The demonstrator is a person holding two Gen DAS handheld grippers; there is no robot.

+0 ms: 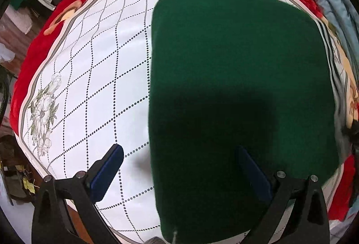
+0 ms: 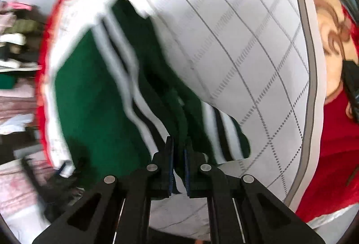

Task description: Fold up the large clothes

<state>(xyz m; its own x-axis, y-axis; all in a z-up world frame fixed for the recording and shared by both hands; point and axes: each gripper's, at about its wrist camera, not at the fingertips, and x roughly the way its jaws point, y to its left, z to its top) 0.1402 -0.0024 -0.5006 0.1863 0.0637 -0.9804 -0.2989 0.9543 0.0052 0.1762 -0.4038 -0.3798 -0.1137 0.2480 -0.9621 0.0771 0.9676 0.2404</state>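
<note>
My right gripper (image 2: 178, 149) is clamped on a fold of the green garment (image 2: 94, 95). My left gripper (image 1: 179, 163) hangs released above the garment, over the white checked cloth (image 1: 89, 64).

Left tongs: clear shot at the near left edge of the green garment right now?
Probably yes. The left tongs hang open, straddling the green garment edge on the white quilt; nothing lies between. The right tongs grip a striped fold elsewhere.
</note>
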